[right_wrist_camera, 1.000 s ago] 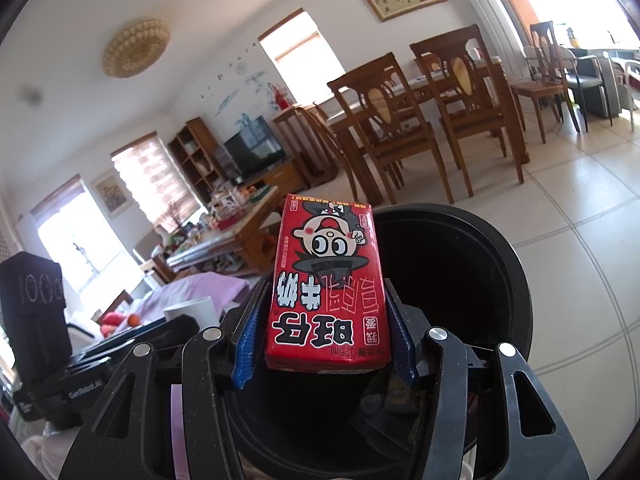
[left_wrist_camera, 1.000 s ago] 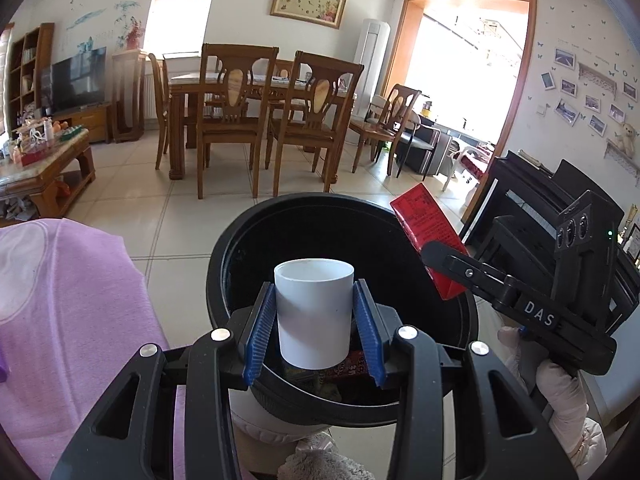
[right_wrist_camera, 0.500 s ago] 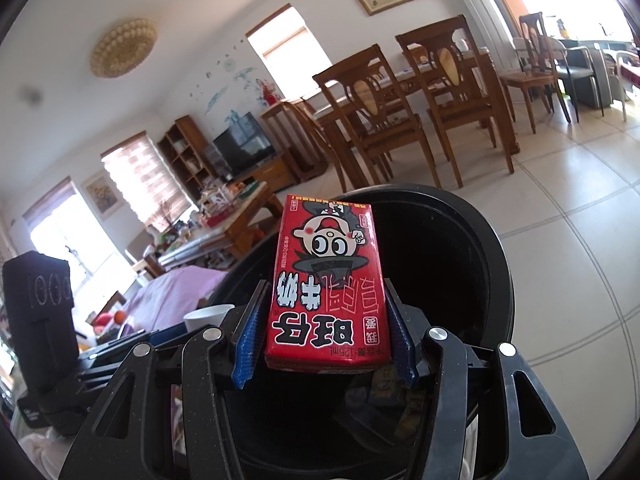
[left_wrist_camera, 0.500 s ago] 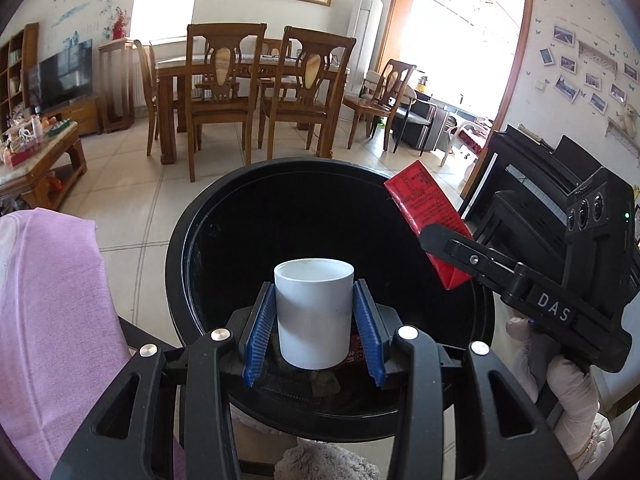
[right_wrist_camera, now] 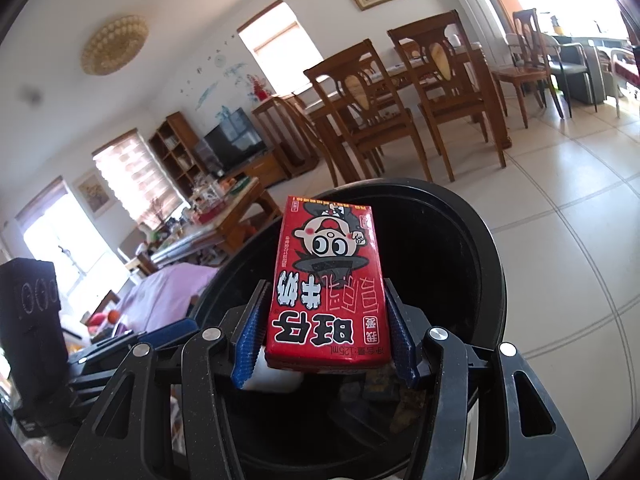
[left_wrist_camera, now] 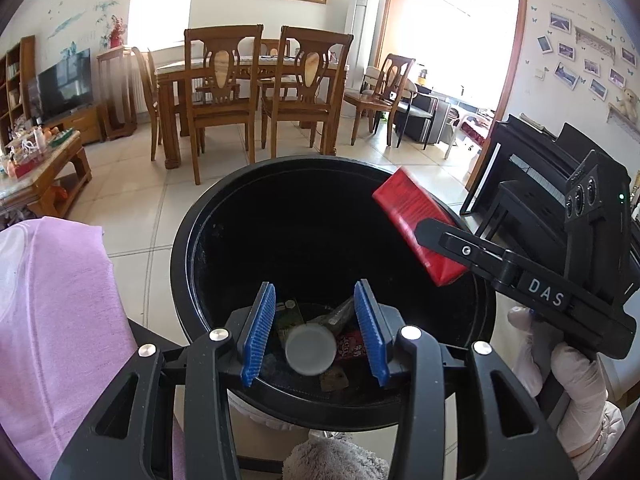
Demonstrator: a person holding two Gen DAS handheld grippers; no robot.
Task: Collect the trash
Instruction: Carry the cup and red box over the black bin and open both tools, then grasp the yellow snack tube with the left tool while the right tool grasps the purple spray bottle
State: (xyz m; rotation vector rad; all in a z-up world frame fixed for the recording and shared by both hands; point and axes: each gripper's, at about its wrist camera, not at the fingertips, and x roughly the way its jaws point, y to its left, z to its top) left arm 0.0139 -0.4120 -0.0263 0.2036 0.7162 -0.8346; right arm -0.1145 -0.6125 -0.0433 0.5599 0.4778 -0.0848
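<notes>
A black round trash bin (left_wrist_camera: 180, 248) fills the middle of both views, with wrappers lying at its bottom. My left gripper (left_wrist_camera: 314, 292) hangs over the bin's near rim, its jaws opening. A white paper cup (left_wrist_camera: 310, 350) is below and between the blue pads, touching neither, down inside the bin. My right gripper (right_wrist_camera: 326, 286) is shut on a red drink carton (right_wrist_camera: 326, 280) over the bin (right_wrist_camera: 492, 264). In the left wrist view that carton (left_wrist_camera: 416, 224) sticks out above the bin's right rim. A white patch of the cup (right_wrist_camera: 276, 380) shows under the carton.
A gloved hand (left_wrist_camera: 576, 380) holds the right gripper's handle. Pink cloth (left_wrist_camera: 52, 300) lies at the left and a black piano (left_wrist_camera: 532, 184) stands at the right. Wooden dining chairs (left_wrist_camera: 220, 92) and a coffee table (left_wrist_camera: 36, 176) stand beyond on the tiled floor.
The left jaws have widened and the white cup has slipped out of them down into the bin. The right gripper still holds the red carton, barely moved.
</notes>
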